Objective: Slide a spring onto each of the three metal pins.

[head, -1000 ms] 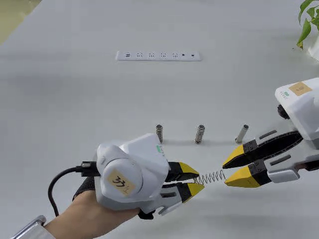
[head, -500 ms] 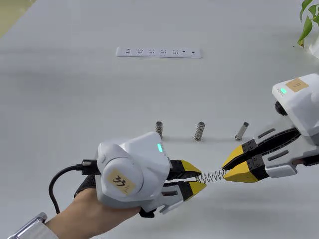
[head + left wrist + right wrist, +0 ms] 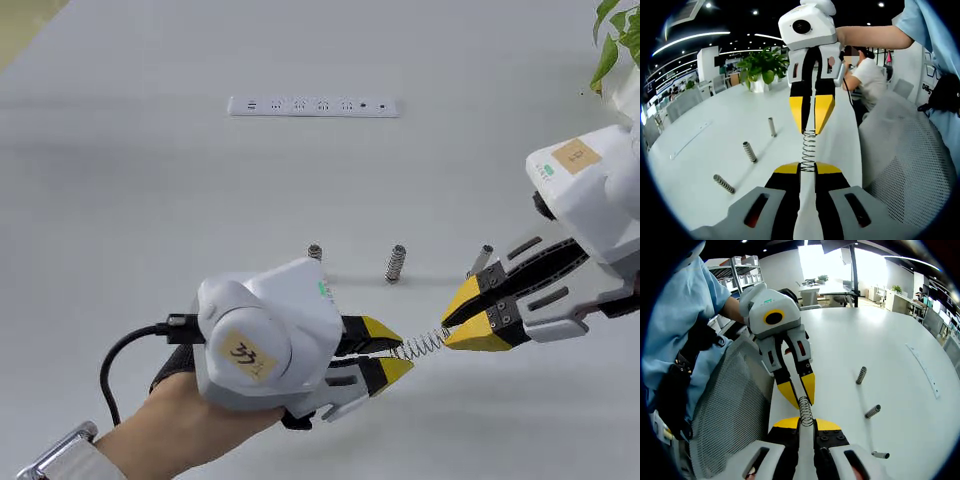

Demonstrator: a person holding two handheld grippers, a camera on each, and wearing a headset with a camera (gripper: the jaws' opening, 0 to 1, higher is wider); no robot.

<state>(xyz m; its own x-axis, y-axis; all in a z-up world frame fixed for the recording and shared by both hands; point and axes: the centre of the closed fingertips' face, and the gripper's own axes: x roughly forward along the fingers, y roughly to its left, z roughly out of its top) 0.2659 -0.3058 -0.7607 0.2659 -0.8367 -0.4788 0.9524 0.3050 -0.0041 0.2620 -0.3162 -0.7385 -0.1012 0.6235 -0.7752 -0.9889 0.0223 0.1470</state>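
The spring (image 3: pixel 422 345) hangs in the air between the two grippers, one end in each. The left gripper (image 3: pixel 392 351) has its jaws drawn narrow, with only a slim gap between the yellow tips, and the near end of the coil is caught there. The right gripper (image 3: pixel 456 326) faces it tip to tip, jaws nearly together on the other end, so the spring runs straight from one to the other, rising slightly toward the right gripper in the head view. In the left gripper view the spring (image 3: pixel 808 150) climbs from that gripper's own jaws to the right gripper (image 3: pixel 811 125), which points back at it. In the right gripper view the same spring (image 3: pixel 805 411) runs from the own jaws into the left gripper (image 3: pixel 799 390). Beyond both grippers, on the white table (image 3: pixel 150 200), the three pins stand in a row. The bare pin (image 3: pixel 483 261) is just past the right gripper's upper jaw. The middle pin (image 3: pixel 396 263), beyond the gap between the grippers, wears a coil. The left pin (image 3: pixel 315 252), just past the left gripper's housing, is also coiled. Well beyond the pins lies a power strip (image 3: pixel 312 106), and a plant (image 3: pixel 612 45) shows past the right gripper's body.
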